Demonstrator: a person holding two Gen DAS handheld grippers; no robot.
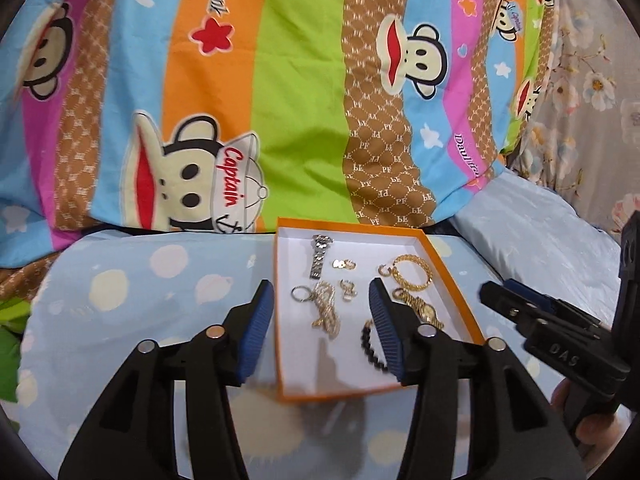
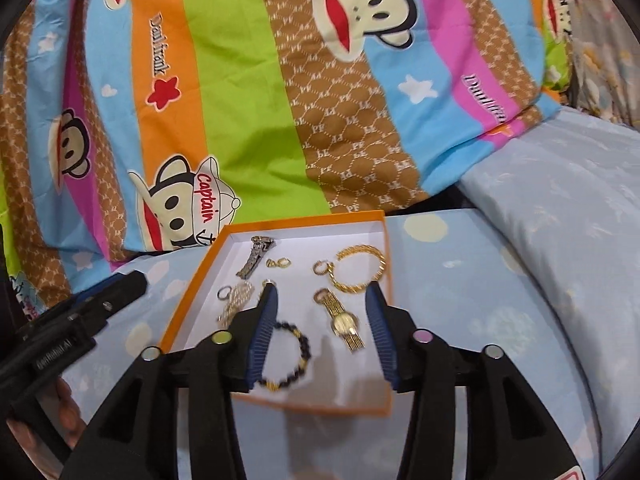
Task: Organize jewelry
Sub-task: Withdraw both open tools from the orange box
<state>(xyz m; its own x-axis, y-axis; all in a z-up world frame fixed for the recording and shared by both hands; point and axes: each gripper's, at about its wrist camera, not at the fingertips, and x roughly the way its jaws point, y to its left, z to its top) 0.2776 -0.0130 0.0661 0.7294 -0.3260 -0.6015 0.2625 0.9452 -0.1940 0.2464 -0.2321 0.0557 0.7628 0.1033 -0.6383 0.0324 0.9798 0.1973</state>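
Orange-rimmed tray (image 1: 448, 276) with white floor, lying on a pale blue spotted bedsheet (image 1: 160, 292); a striped cartoon-monkey quilt (image 1: 280, 100) is heaped behind it.

Contents, all loose on the tray floor:
- Silver watch (image 1: 320, 256), far left corner, lying lengthwise.
- Pair of small gold earrings (image 1: 344, 265), just beside the silver watch.
- Gold chain bracelet (image 1: 412, 276), far right, curled in a ring, with a small hoop (image 1: 385, 269) at its left side.
- Gold watch (image 1: 424, 308), near the right wall, below the chain bracelet.
- Pale gold chain (image 1: 326, 308), bunched, left of centre, a silver ring (image 1: 299, 293) touching its far end.
- Small clasp-like piece (image 1: 347, 290), centre; type cannot be told.
- Black bead bracelet (image 2: 290, 354) with gold accents, near the front edge.

Left gripper (image 1: 322, 292): jaws wide apart, holding nothing, poised above the tray's near left part, one finger outside the left rim.

Right gripper (image 2: 322, 294): jaws wide apart, holding nothing, above the tray's near right part; the gold watch and black bead bracelet show between its fingers.
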